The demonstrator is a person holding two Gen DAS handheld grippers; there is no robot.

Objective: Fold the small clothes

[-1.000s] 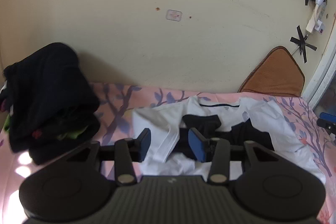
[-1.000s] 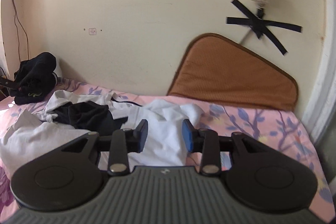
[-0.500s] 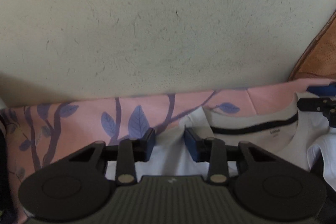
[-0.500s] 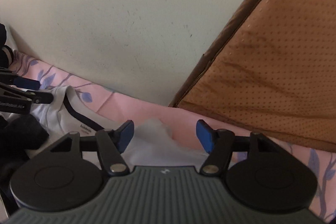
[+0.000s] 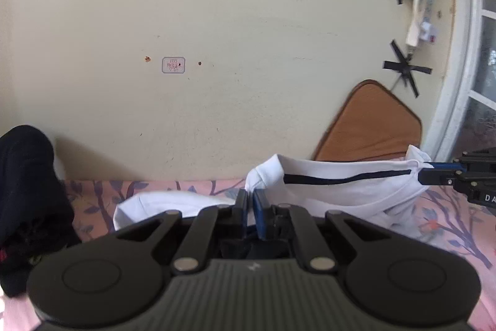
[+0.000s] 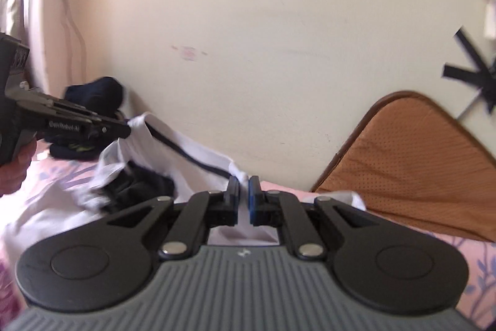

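Left wrist view: inventory of what shows.
Left gripper (image 5: 250, 200): blue pads pressed together, clamped on a bunched white corner at one end of the neckline.
White shirt (image 5: 341, 191): lifted by its collar edge above the pink floral bedsheet (image 5: 449, 216); the lower cloth hangs down to the bed.
Neckline trim (image 5: 347, 178): a dark line running nearly level from the left gripper across to the right gripper (image 5: 429, 171), drawn fairly straight.
Right gripper, seen side-on: closed on the far collar corner.
Dark garment under the shirt: a black mass just behind the left jaws, too hidden to identify.
Black clothes pile (image 5: 28, 191): against the wall at the left, well apart from the shirt.
Brown mat (image 5: 369, 126): leaning on the wall behind the shirt.

Right wrist view: inventory of what shows.
Right gripper (image 6: 244, 191): pads nearly met, white cloth pinched between them.
Left gripper (image 6: 124, 126): closed on the opposite corner, higher and to the left.
Black garment (image 6: 139, 185): lying in the shirt's folds, touching it.
Long axis: the collar line spans gripper to gripper, sloping down toward the right gripper; the shirt body hangs below it.
Risk, slip: each hold looks shallow, on a small corner; pulling the collar tighter may tug one free.
Risk, snag: the black garment may ride up with the shirt and end inside the fold.
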